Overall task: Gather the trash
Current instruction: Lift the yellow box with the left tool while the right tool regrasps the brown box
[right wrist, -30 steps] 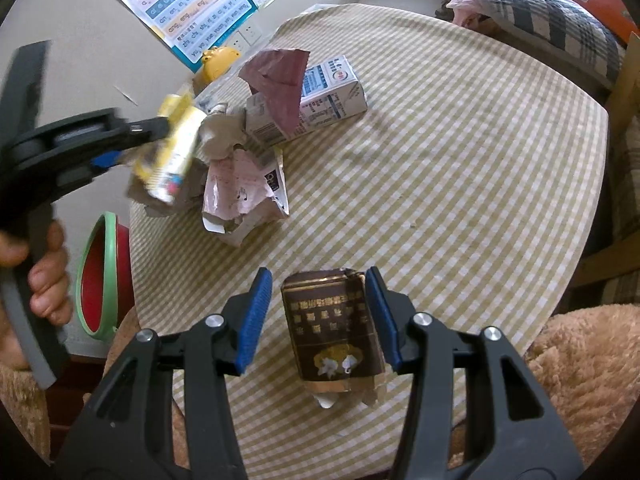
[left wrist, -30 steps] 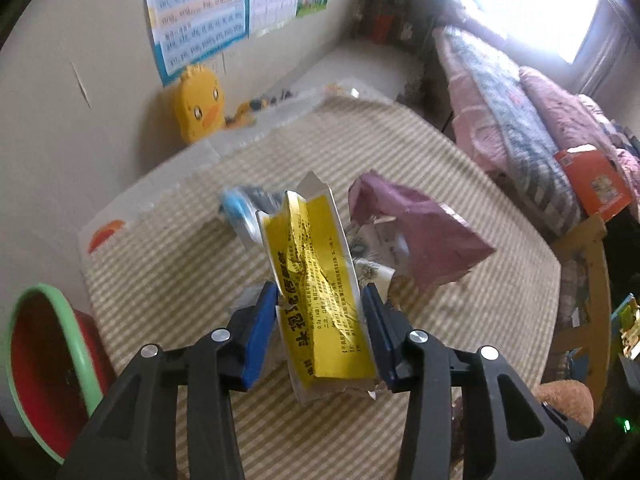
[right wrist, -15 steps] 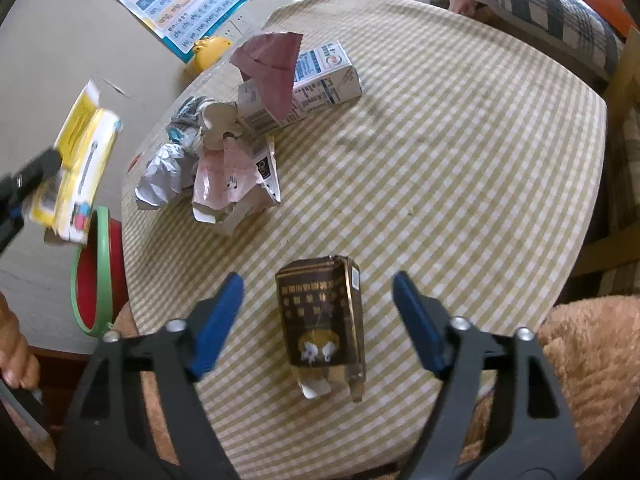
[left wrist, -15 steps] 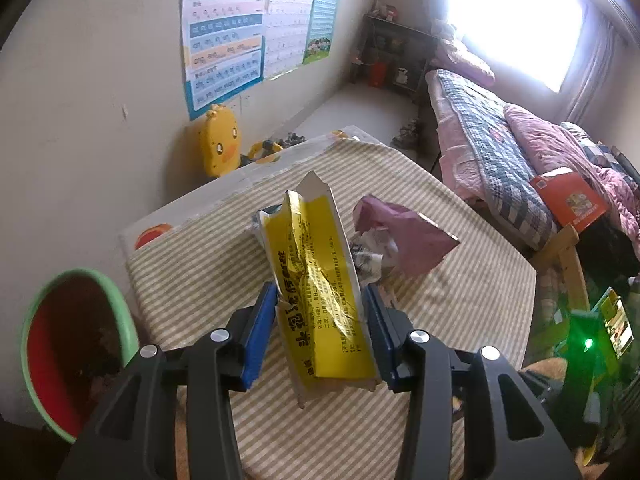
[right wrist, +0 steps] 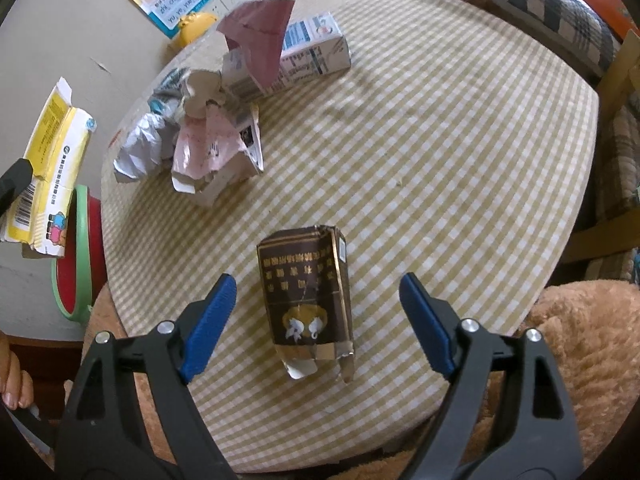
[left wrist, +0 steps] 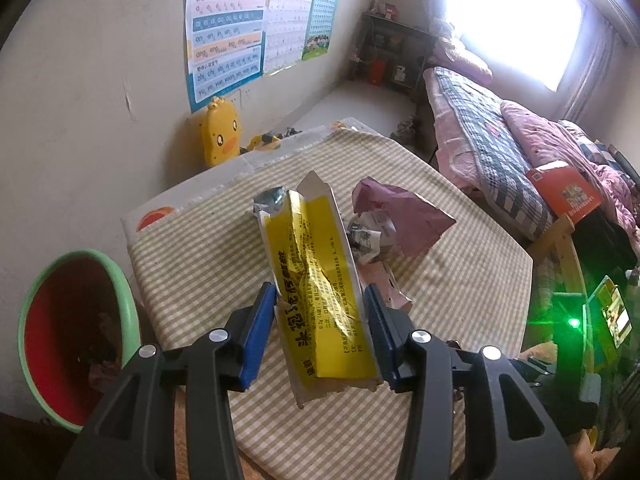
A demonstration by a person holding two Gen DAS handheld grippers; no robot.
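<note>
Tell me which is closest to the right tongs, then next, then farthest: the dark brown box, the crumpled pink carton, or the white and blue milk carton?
1. Dark brown box: lying between the open right tongs.
2. Crumpled pink carton: mid-table, toward the left.
3. White and blue milk carton: far side of the table.

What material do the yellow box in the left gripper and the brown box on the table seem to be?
Yellow box: thin matte cardboard, probably; it shows creases, torn flaps and a grey inner side. Brown box: glossy printed card, likely with foil lining, since its torn end looks silvery.
</note>
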